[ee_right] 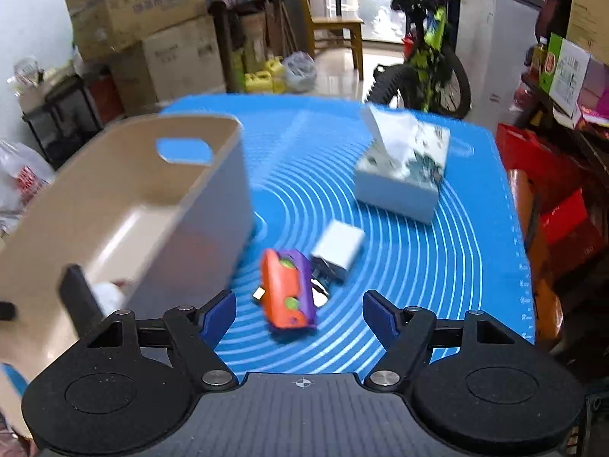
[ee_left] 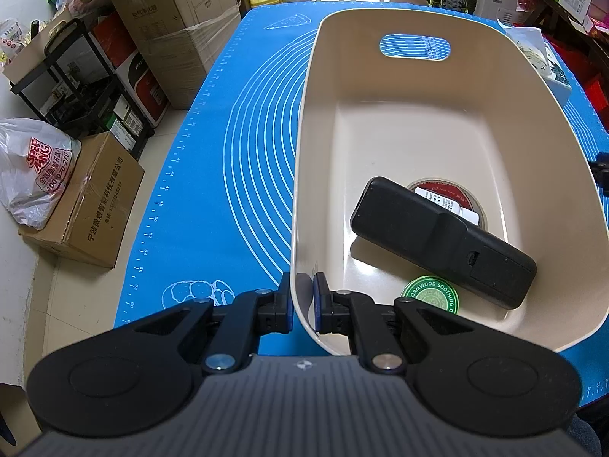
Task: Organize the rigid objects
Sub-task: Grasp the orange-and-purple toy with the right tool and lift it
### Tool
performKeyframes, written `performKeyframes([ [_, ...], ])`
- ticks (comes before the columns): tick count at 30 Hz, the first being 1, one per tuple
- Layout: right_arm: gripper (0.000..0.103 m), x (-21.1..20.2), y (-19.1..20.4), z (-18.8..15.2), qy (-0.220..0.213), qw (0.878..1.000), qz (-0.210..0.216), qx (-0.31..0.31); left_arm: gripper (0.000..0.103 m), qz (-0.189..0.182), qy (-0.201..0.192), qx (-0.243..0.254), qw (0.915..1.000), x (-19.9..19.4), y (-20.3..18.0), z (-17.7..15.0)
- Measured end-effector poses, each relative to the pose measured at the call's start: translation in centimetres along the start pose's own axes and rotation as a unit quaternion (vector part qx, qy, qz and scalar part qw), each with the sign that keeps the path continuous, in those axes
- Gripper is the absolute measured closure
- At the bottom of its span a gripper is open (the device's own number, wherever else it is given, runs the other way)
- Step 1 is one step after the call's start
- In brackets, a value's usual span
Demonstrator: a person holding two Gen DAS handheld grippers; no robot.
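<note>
A beige plastic bin [ee_left: 380,125] stands on the blue mat. Inside it lie a black remote-like device [ee_left: 441,240], a red tape roll [ee_left: 453,194] under it and a green round tin [ee_left: 430,297]. My left gripper [ee_left: 302,304] is shut on the bin's near-left rim, one pad outside the wall and one inside. In the right wrist view the bin [ee_right: 160,205] is at the left. My right gripper [ee_right: 298,314] stands open just above an orange and purple toy [ee_right: 287,293]. A white charger [ee_right: 338,247] with a dark cable lies just beyond the toy.
A tissue box [ee_right: 403,167] stands on the mat [ee_right: 437,266] at the far right. Cardboard boxes [ee_left: 95,205], a plastic bag [ee_left: 34,175] and a black rack [ee_left: 83,83] are on the floor left of the table. A bicycle [ee_right: 426,61] stands beyond the table.
</note>
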State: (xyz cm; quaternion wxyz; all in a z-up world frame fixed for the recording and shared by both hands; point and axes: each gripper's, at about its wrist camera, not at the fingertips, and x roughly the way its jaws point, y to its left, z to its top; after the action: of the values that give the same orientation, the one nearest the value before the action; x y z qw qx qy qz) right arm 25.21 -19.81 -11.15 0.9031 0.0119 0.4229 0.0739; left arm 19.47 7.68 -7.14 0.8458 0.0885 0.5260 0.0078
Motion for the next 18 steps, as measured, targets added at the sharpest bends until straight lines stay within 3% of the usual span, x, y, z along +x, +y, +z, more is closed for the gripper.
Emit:
performKeyframes([
  [11, 0.025, 5.3, 0.4, -0.8, 0.015, 1.000, 0.009, -0.005, 0.091, 0.001, 0.000, 0.001, 1.0000, -0.1, 0.3, 0.0],
  [18, 0.056, 6.0, 1.5, -0.9, 0.009, 1.000, 0.006, -0.008, 0.091, 0.004, -0.001, 0.004, 1.0000, -0.2, 0.4, 0.1],
])
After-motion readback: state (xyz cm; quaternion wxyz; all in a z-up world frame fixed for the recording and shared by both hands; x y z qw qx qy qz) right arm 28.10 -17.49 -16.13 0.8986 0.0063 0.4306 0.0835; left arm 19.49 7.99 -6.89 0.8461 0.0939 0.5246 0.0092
